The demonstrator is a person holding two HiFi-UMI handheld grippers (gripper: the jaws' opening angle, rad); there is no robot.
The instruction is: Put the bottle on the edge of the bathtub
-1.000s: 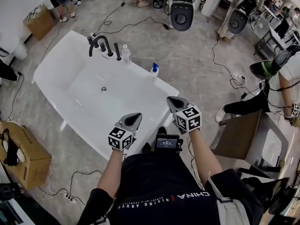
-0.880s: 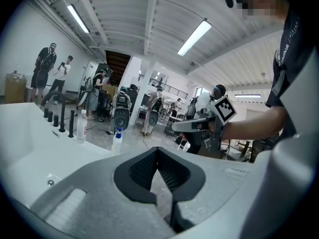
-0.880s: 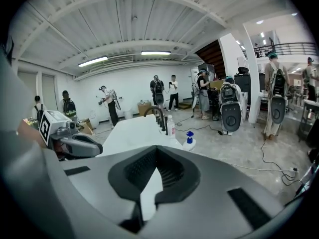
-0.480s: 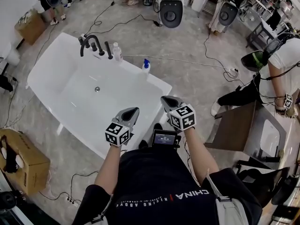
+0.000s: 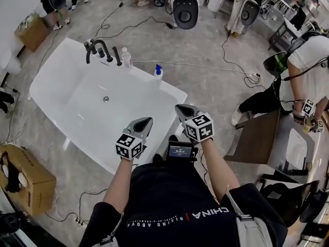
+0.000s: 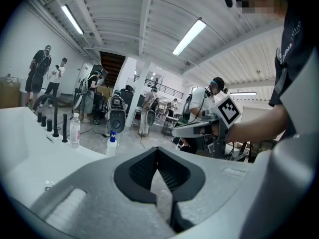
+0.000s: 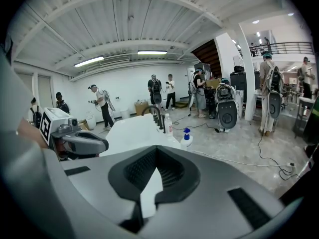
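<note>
"What are your jaws doing?"

"My left gripper (image 5: 146, 121) and right gripper (image 5: 180, 108) are both closed with nothing between the jaws. They hang side by side at mid-frame, over the near end of the bathtub (image 5: 174, 91)."

"And the bottles?"

"The clear bottle (image 5: 126, 58) stands upright on the far rim, upper left, beside the faucet (image 5: 97, 49). The blue-topped bottle (image 5: 158, 72) is further right along that rim. I can't tell whether it's on the rim or just behind it."

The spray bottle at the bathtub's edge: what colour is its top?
Blue top; it shows best in the right gripper view.
</note>
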